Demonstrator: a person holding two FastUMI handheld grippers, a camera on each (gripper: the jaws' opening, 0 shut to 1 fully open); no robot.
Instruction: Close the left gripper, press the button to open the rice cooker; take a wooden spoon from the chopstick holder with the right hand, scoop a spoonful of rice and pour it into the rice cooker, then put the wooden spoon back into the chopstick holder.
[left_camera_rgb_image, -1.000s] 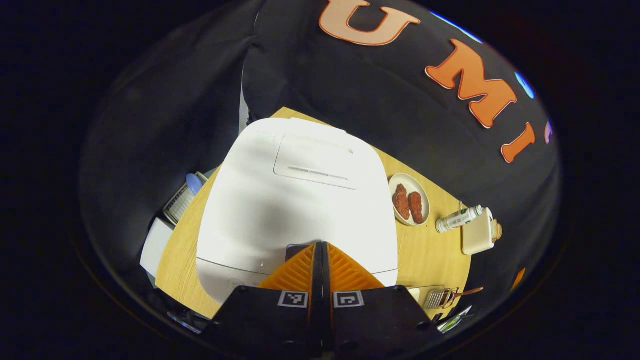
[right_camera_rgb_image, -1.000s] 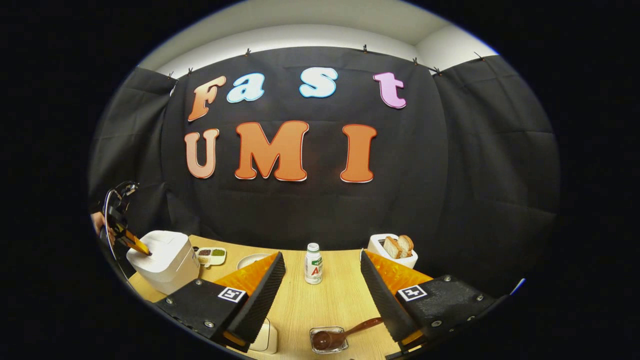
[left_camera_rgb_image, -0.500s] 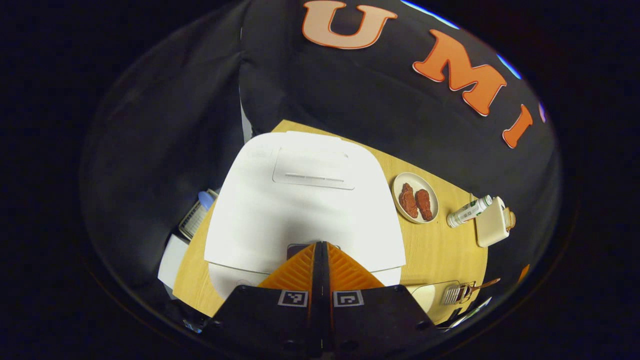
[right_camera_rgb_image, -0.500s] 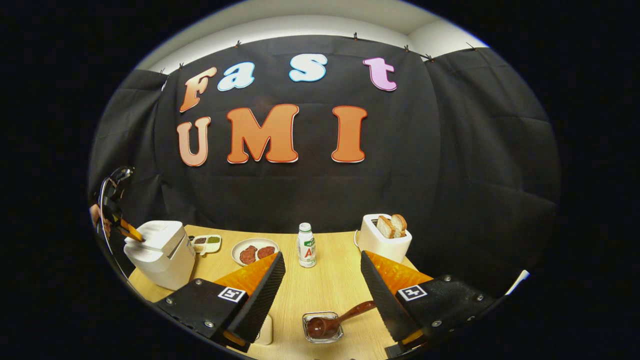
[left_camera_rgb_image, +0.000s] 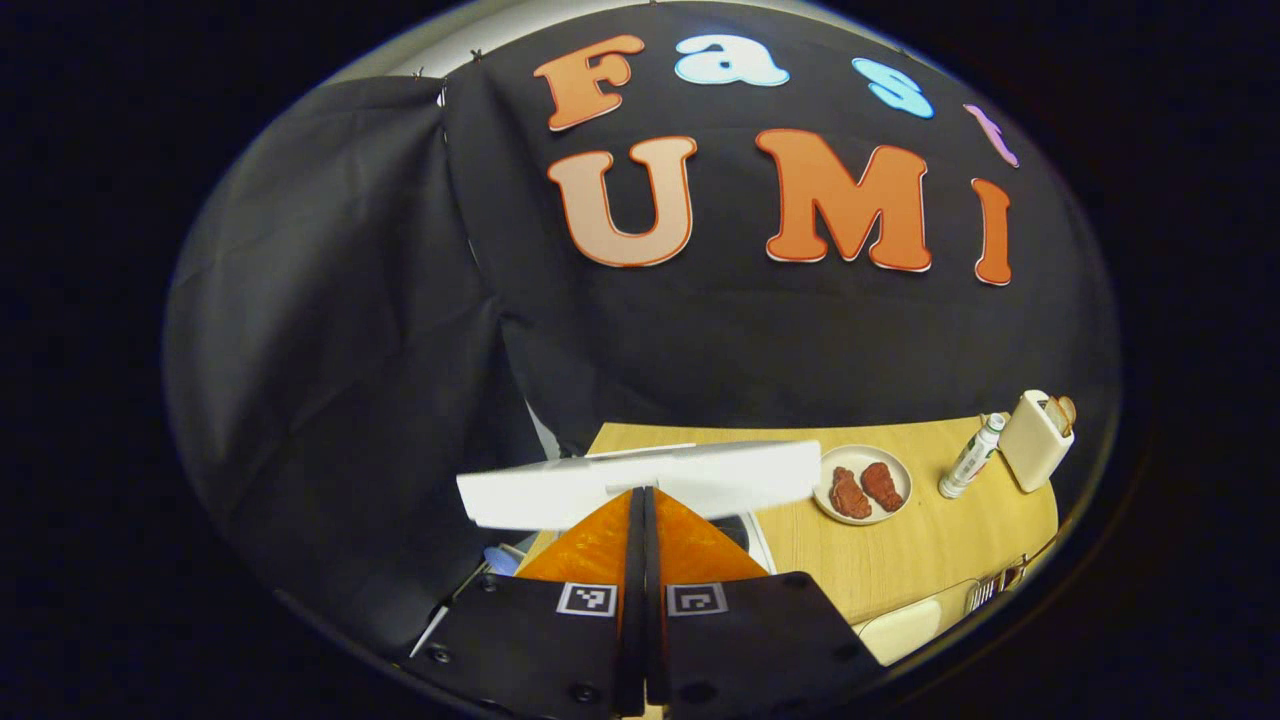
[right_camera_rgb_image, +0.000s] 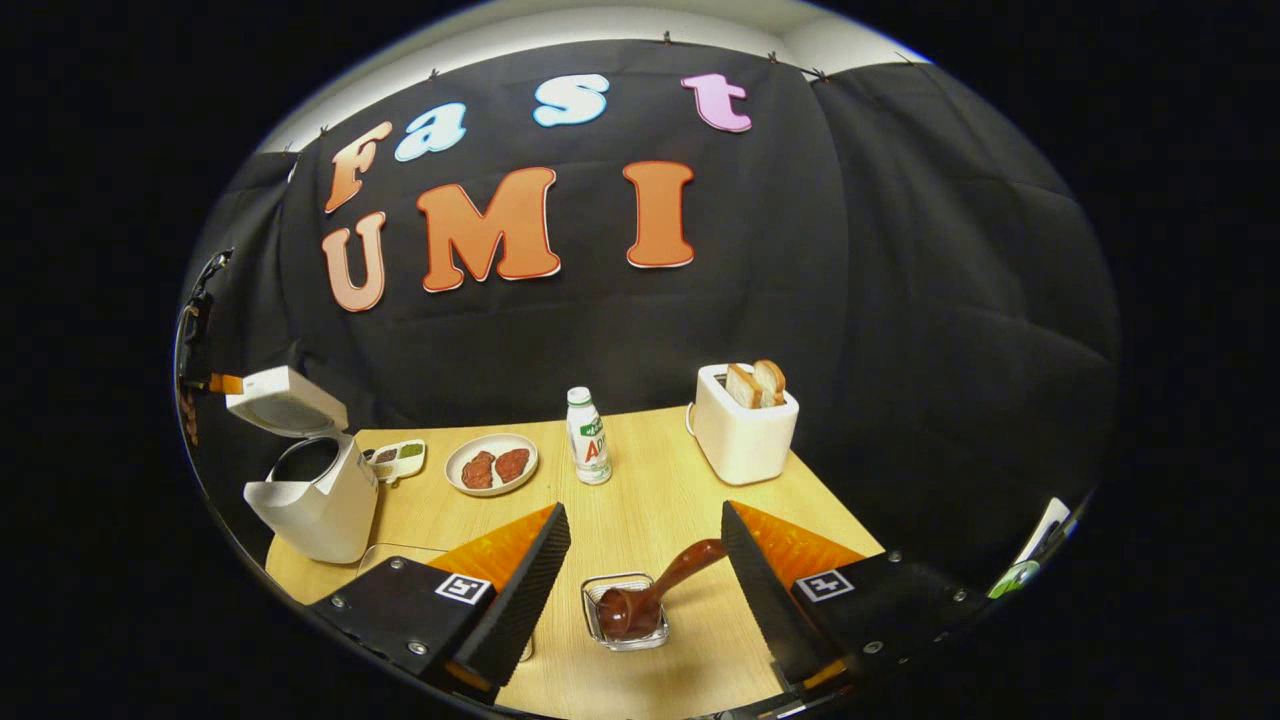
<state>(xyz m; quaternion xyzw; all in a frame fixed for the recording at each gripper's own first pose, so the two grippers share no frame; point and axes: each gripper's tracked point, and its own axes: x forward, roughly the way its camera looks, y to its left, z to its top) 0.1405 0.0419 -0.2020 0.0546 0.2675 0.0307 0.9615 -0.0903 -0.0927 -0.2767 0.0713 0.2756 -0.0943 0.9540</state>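
Gaping, right gripper (right_camera_rgb_image: 645, 545) flanks wooden spoon (right_camera_rgb_image: 655, 592); left gripper (left_camera_rgb_image: 642, 520), fingers together, empty.

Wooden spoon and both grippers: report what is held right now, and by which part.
Nothing is held. The right gripper is open, the wooden spoon resting ungripped in its holder between the jaws. The left gripper is shut on nothing.
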